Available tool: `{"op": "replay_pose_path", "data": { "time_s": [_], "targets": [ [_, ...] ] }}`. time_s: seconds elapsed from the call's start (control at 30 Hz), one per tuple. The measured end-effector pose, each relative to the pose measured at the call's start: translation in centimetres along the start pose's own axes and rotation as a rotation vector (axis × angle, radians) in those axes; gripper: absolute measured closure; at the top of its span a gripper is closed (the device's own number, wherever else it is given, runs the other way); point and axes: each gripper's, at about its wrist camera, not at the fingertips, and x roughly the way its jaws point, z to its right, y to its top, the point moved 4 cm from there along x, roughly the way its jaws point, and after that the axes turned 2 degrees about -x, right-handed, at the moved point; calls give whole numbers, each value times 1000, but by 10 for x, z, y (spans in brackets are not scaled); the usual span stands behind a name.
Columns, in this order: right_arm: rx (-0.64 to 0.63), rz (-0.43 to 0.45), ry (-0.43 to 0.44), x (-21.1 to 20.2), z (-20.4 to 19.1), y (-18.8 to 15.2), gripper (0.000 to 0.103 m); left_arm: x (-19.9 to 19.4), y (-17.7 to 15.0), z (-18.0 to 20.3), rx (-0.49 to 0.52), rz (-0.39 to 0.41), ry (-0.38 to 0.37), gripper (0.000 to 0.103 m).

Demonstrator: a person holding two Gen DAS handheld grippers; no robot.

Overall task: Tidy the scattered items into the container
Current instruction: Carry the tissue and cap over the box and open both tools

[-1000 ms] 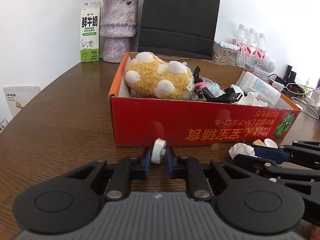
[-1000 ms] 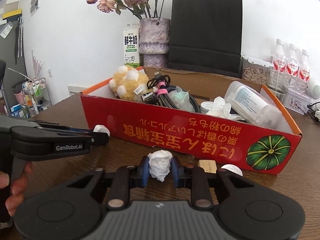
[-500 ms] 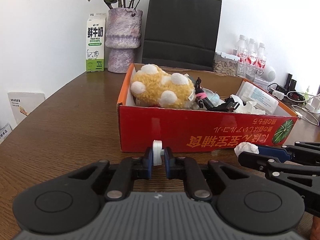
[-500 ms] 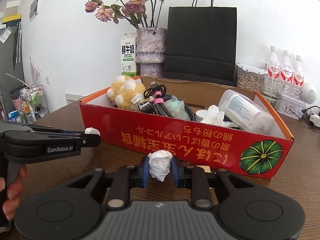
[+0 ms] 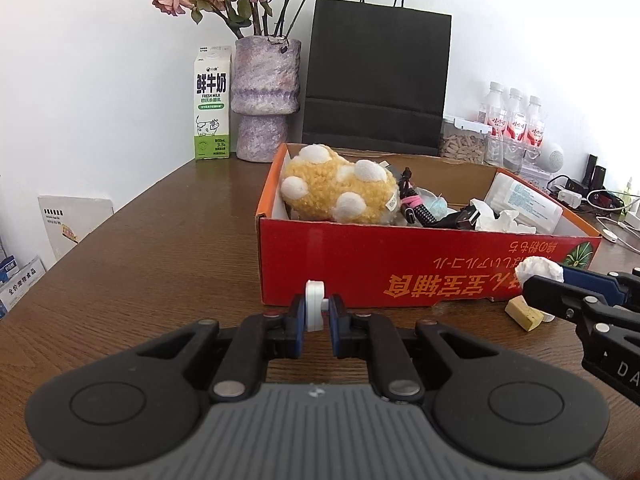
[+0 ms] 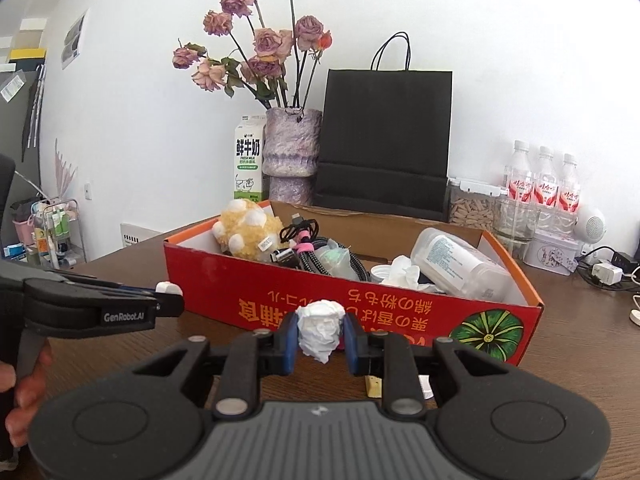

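I'd lifted both loads off the table: left gripper (image 5: 318, 317) clamped on the white cap (image 5: 314, 309), right gripper (image 6: 320, 339) on the tissue wad (image 6: 320, 330). Red box (image 5: 400, 264) sat at 12 o'clock, so I judged drop-in next; yellow block (image 5: 524, 314) was left at 3.

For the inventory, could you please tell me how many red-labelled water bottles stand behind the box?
3: the left bottle, the middle bottle and the right bottle stand side by side against the wall, right of the black bag. More could be hidden behind them.
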Motion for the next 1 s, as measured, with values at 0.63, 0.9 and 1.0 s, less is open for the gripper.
{"op": "replay_pose_path", "data": {
  "time_s": [0.63, 0.9, 1.0],
  "targets": [
    [37, 164, -45, -9, 32, 34, 81, -29, 63, 50, 0, 210, -63, 90],
    [63, 191, -85, 27, 55, 62, 81, 4, 90, 68, -16, 252, -72, 90],
    [107, 166, -85, 47, 64, 57, 81, 23, 86, 69, -27, 232, -100, 90]
  ]
}}
